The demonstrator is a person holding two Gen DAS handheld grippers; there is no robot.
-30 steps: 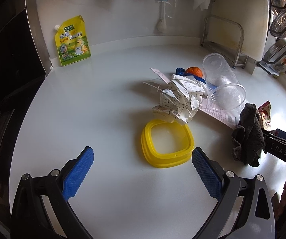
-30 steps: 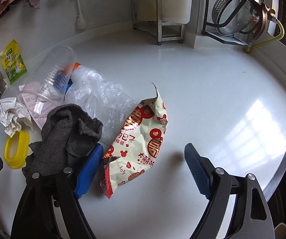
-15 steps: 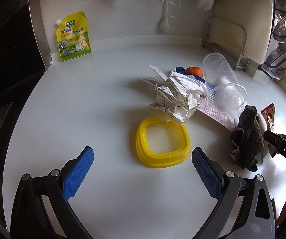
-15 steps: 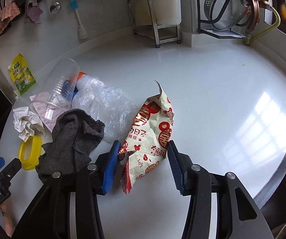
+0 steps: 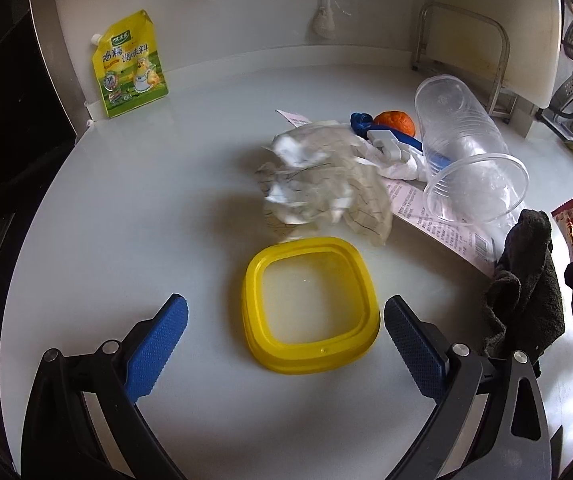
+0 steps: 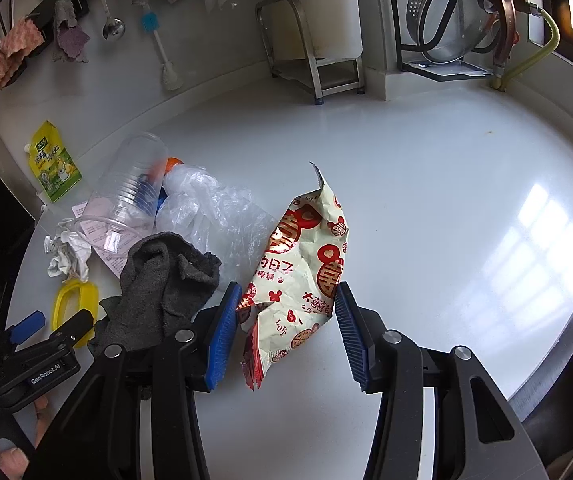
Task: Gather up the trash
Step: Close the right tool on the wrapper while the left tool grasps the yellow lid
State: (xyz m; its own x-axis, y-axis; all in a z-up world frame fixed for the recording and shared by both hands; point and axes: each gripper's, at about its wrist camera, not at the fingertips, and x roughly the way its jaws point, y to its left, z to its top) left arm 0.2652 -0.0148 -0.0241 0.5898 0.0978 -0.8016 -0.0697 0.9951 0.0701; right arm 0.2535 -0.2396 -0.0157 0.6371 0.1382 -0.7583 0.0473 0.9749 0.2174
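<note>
Trash lies in a heap on the white counter. My left gripper is open, its blue pads on either side of a yellow lid ring without touching it. Behind the ring are a blurred ball of crumpled paper, a clear plastic cup on its side, a printed slip and a clear plastic bag. My right gripper is shut on the lower end of a red-and-cream snack wrapper, both pads against its sides.
A dark grey cloth lies just left of my right gripper. An orange and a blue item sit behind the paper. A yellow pouch leans on the back wall. A metal stand and a colander rack stand at the back.
My right gripper's jaws have narrowed from wide open to pressing on the snack wrapper. My left gripper has come closer and lower over the yellow lid ring, still open.
</note>
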